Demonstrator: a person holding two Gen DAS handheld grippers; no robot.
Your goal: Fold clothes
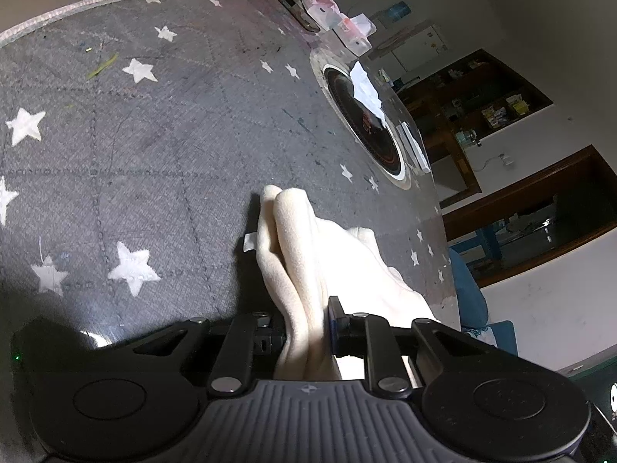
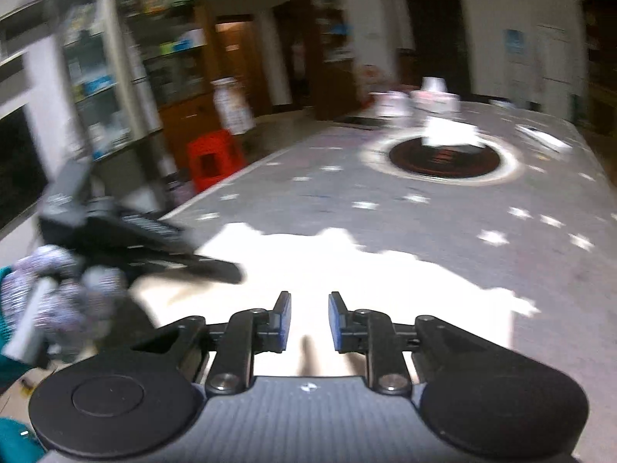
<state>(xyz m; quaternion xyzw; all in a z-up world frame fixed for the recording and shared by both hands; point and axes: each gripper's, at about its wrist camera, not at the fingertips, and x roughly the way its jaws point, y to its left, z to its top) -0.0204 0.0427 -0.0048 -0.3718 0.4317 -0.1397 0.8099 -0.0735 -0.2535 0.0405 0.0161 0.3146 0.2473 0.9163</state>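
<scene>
A cream garment lies bunched on the grey star-print table cover. My left gripper is shut on a thick fold of it, which rises between the pads. In the blurred right wrist view the same garment spreads bright white on the table. My right gripper hovers over its near part, jaws a little apart with nothing pinched. The left gripper reaches onto the garment's left side, held by a hand in a patterned glove.
A round black hotplate is set into the table, with white paper on it. Small white boxes stand at the far end. A red stool stands beside the table's left edge, with shelves and cabinets behind it.
</scene>
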